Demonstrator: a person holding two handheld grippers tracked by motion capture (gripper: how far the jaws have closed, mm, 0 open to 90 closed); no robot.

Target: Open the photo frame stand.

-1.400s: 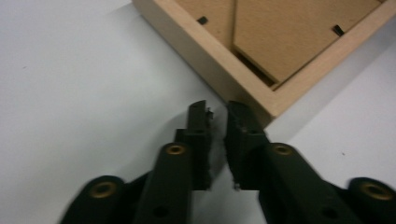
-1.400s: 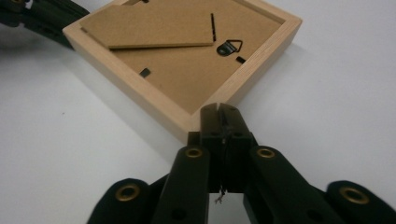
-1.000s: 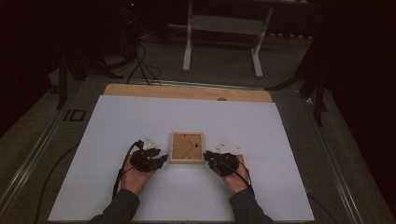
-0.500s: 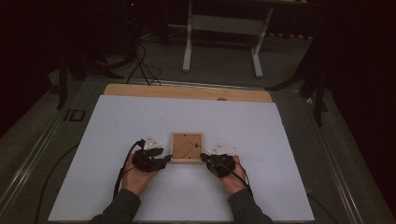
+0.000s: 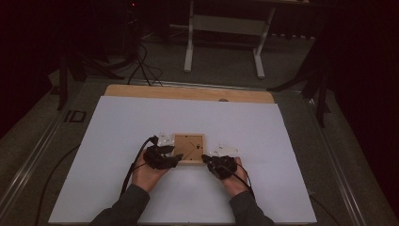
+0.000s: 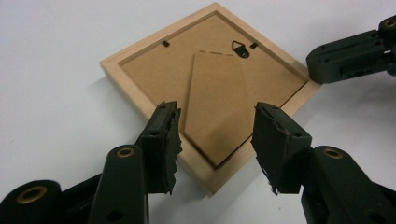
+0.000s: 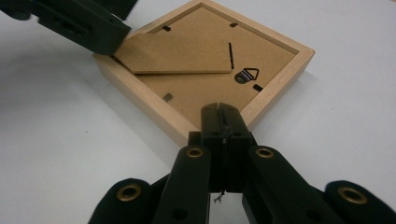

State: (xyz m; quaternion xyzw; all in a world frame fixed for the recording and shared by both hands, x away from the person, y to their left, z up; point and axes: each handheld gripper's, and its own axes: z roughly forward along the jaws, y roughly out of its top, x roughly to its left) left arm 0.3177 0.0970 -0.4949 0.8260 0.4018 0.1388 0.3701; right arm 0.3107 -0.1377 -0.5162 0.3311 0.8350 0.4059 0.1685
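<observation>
Frame [image 6: 205, 88] face-down, brown backing up

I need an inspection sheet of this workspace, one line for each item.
Surface: white sheet on a wooden table.
Job's things: wooden picture frame lying face down, hanger and stand showing.
Clutter: nothing seen.
Grippers: left gripper open at one frame corner; right gripper shut, tip at another corner.
Cables: black cable trails from the left gripper; more on the floor behind.
Surroundings: dark room, white desk legs behind.
</observation>
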